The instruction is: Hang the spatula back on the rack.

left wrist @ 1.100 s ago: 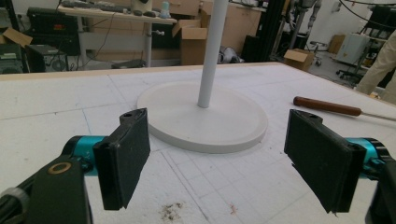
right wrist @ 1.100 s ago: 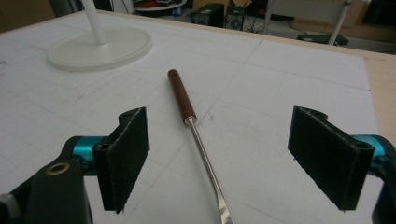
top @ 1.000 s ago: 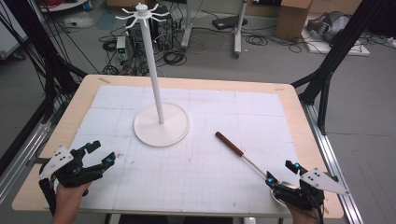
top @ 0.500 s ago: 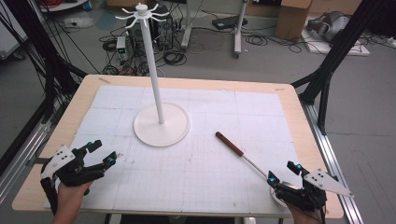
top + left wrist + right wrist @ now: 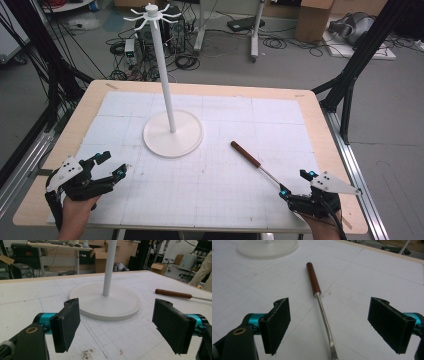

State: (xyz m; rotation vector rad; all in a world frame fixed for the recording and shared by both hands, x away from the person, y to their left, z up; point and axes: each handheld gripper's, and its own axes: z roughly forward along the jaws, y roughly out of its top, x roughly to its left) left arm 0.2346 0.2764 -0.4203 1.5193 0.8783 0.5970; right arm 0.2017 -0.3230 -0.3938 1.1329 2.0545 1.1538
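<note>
Lying flat: wooden-handled utensil [image 5: 320, 307] with thin steel shaft

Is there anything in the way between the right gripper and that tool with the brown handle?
Nothing visible is in the way. The right gripper is open, and the tool's metal shaft already runs along the white mat between its jaws, untouched. The brown handle lies farther ahead, with bare mat around it.
</note>
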